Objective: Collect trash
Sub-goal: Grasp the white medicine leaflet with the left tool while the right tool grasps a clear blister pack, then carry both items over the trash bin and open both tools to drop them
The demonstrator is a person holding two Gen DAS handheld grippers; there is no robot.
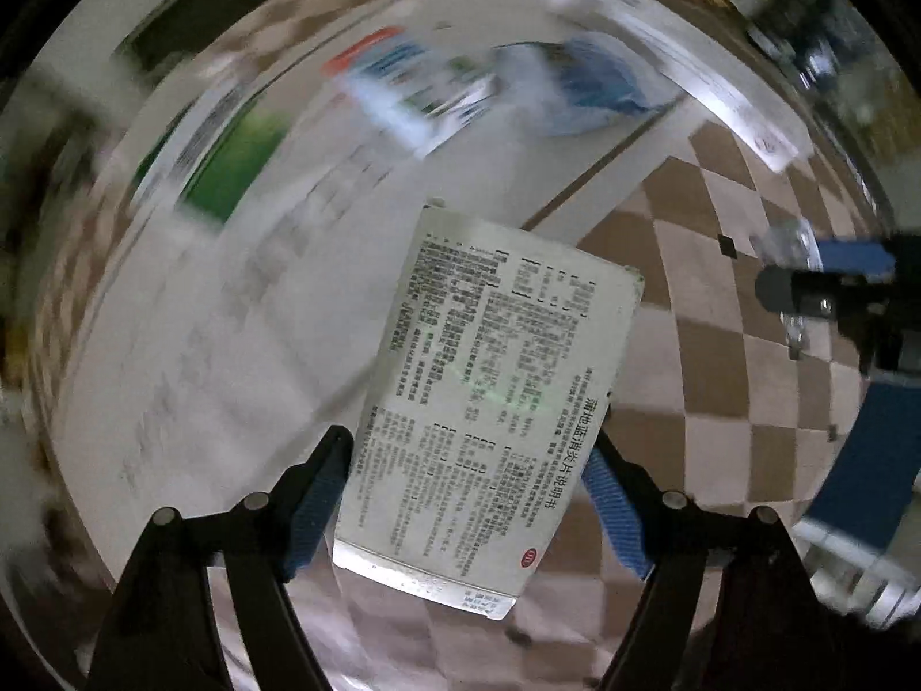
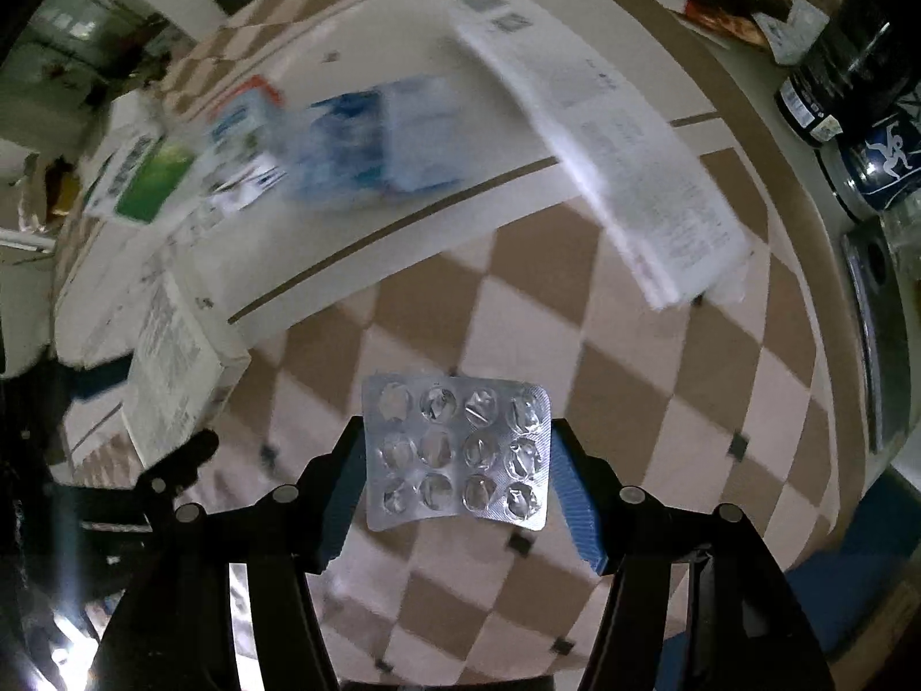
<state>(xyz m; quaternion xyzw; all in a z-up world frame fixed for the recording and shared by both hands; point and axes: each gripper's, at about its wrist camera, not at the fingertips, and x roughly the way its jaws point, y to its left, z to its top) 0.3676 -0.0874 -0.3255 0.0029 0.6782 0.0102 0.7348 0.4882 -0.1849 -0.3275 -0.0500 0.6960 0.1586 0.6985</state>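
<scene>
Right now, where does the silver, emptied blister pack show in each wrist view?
Left wrist view: silver blister pack at the far right edge, partly hidden in the right tool.
Right wrist view: bottom centre, flat between that tool's blue pads.
Shared landmark: the blurred blue-and-white box on the brown-and-cream checkered cloth.

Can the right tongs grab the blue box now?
Probably not. The right tongs are shut on an empty pill sheet, so they're full, and the blue box lies farther off across the table.
</scene>
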